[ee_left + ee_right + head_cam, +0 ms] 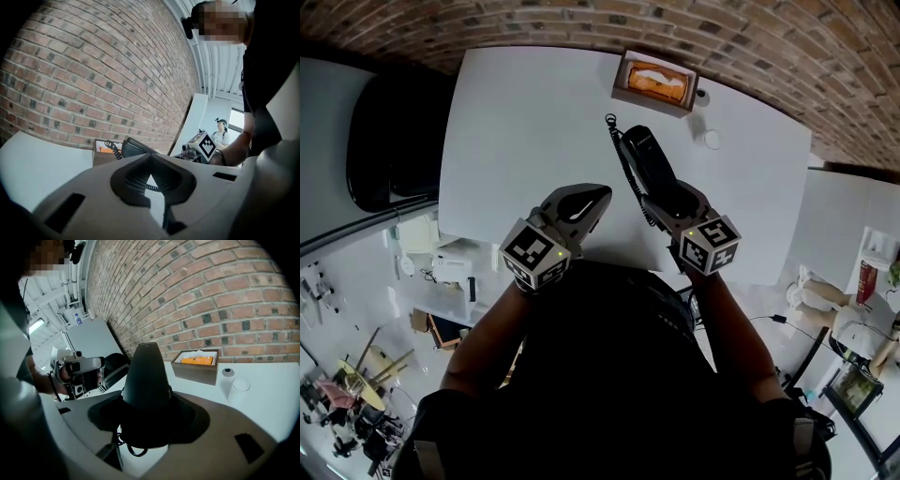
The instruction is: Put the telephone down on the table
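Observation:
A black telephone handset (647,157) with a coiled cord (624,161) is held over the white table (525,122), its far end pointing toward the back. My right gripper (671,199) is shut on the handset's near end. In the right gripper view the handset (146,373) rises between the jaws, with the cord looping below. My left gripper (598,197) hovers just left of it, shut and empty. From the left gripper view, the handset (135,147) and cord (112,149) show beyond the closed jaws of my left gripper (151,160).
A wooden box (654,82) with an orange item stands at the table's back edge by the brick wall. A small white cup (711,140) and a small dark-topped piece (701,94) sit to its right. A black chair (389,141) is left of the table.

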`<control>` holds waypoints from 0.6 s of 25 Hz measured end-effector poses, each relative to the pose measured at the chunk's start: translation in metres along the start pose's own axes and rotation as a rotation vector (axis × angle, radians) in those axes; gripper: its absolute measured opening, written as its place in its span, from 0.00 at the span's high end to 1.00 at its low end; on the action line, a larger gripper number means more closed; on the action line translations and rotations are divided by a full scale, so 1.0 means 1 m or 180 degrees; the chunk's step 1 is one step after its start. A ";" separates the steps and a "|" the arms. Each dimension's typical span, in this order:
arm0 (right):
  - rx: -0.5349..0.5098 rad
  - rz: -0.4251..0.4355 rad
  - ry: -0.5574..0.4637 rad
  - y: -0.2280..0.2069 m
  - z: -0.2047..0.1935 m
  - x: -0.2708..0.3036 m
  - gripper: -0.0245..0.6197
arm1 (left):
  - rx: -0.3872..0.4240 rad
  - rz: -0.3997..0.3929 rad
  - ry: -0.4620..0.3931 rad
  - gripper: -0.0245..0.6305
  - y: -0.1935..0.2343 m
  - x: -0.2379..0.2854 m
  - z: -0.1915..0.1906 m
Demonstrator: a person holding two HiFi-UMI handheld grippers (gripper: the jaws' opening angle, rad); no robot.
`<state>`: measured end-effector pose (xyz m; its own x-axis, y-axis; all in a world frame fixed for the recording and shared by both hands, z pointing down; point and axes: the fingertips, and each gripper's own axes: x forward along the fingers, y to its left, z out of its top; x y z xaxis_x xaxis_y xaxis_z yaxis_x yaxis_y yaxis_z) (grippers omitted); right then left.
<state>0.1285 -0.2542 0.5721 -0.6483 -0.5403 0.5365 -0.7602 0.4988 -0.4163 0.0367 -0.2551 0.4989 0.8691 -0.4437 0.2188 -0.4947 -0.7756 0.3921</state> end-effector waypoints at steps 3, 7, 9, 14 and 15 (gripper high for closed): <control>-0.0019 -0.0009 0.0053 -0.006 -0.006 0.006 0.55 | -0.0029 -0.0010 0.0024 0.95 0.003 0.002 -0.004; -0.0072 -0.0012 0.0150 -0.011 -0.015 0.015 0.55 | -0.0058 -0.0020 0.0065 0.95 0.006 0.002 -0.011; -0.0070 -0.0025 0.0177 -0.013 -0.018 0.018 0.55 | -0.0067 -0.0034 0.0081 0.95 0.007 0.002 -0.012; -0.0072 -0.0049 0.0237 -0.021 -0.031 0.028 0.55 | -0.0053 -0.0011 0.0107 0.95 0.015 0.000 -0.014; -0.0064 -0.0056 0.0262 -0.023 -0.036 0.030 0.55 | -0.0056 -0.0008 0.0115 0.95 0.016 0.000 -0.015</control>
<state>0.1280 -0.2572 0.6236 -0.6284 -0.4919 0.6025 -0.7699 0.5037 -0.3918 0.0286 -0.2605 0.5184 0.8701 -0.4250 0.2497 -0.4926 -0.7685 0.4084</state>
